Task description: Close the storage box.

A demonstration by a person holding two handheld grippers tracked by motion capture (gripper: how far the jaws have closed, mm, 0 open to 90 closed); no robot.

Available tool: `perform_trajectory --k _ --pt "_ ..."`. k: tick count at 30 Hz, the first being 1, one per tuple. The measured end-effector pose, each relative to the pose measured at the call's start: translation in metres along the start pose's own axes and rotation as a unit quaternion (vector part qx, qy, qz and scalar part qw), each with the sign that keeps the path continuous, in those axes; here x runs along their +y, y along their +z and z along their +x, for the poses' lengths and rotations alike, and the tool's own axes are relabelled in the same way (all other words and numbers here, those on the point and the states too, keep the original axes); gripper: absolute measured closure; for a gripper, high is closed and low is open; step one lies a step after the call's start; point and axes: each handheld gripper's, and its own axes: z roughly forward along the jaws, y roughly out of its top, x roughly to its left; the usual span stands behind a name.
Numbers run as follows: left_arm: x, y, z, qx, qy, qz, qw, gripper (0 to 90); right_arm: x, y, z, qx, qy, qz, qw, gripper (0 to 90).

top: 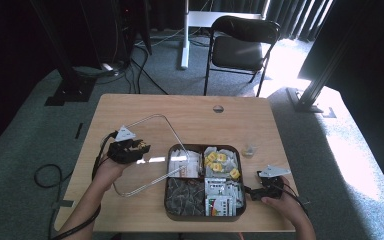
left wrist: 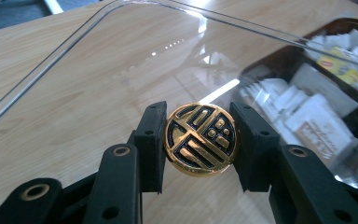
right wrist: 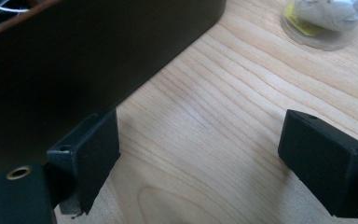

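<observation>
On the table, high view: left gripper [top: 141,148] holds the clear lid [top: 152,150] by its knob, lid tilted, one edge over the box's [top: 172,212] left compartments, rest lying left of it. Right gripper [top: 251,190] sits at the box's right wall.

Left gripper view: jaws clamped on the gold knob [left wrist: 200,138] from both sides, pads touching it. Lid spreads out beyond, tea bags [left wrist: 307,112] visible through it at right.

Right gripper view: jaws wide apart, nothing between them but bare wood. One jaw touches or nearly touches the box's dark wall. Small cup [right wrist: 324,21] farther off.
</observation>
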Motion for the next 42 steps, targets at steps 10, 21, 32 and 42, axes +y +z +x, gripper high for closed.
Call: perform_trajectory --k 10,21,32,42 --pt "0.012 0.009 -0.023 -0.024 0.030 0.000 0.9993 59.1 0.000 0.000 0.000 0.000 0.000 0.000 1.0000 12.0" --pt "0.018 0.017 -0.041 -0.046 0.052 0.005 0.9976 59.1 0.000 0.000 0.000 0.000 0.000 0.000 1.0000 12.0" --pt "0.023 0.025 -0.055 -0.076 0.066 0.003 0.9949 59.1 0.000 0.000 0.000 0.000 0.000 0.000 1.0000 12.0" --pt "0.030 0.033 -0.074 -0.107 0.090 0.007 0.9902 59.1 0.000 0.000 0.000 0.000 -0.001 0.000 1.0000 12.0"
